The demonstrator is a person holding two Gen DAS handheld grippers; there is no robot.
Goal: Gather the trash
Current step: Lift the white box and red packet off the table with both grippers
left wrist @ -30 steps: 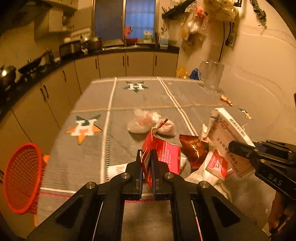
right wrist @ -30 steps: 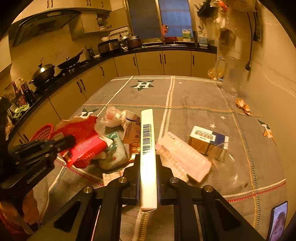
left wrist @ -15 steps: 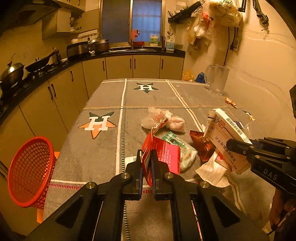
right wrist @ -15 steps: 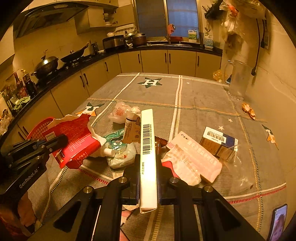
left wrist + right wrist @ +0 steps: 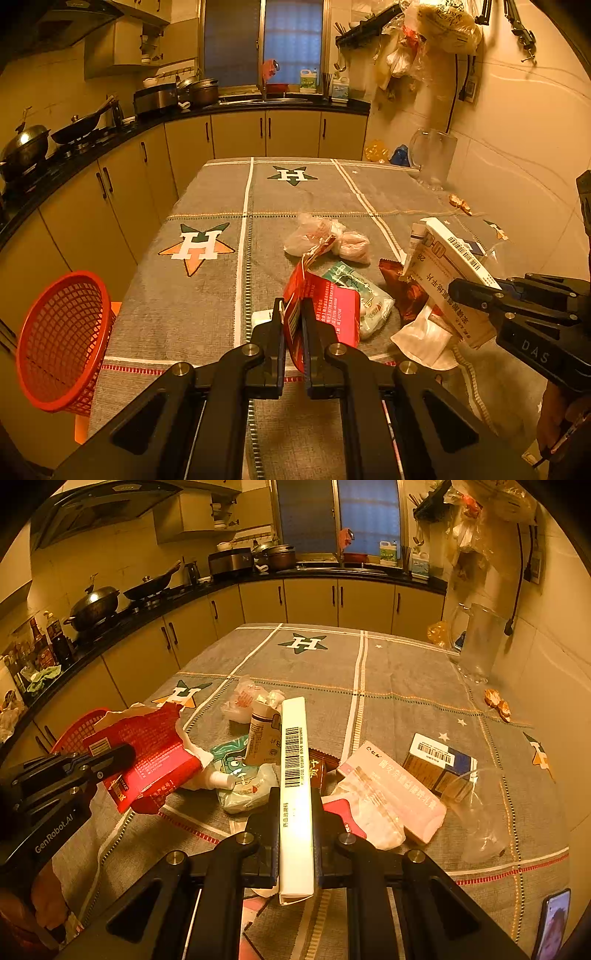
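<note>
Left tongs point(image 5: 293, 325): you're clamping the torn red packet point(image 5: 325, 308).
Right tongs point(image 5: 295, 812): you're clamping the white box point(image 5: 295, 775).
Open room: the red basket point(image 5: 62, 343) hangs off the table's left edge.

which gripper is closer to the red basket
Left. The left gripper, jaws shut on a red packet, is beside the basket; the right gripper, holding a white box, is further across the table.

Table point(image 5: 406, 672): wrappers point(image 5: 247, 775), boxes point(image 5: 439, 764), jug point(image 5: 476, 642).

Both wrist cameras look forward and down over table point(image 5: 207, 295) toward far window point(image 5: 369, 513); close range; left view from left side; shared: central trash pile point(image 5: 243, 775).
</note>
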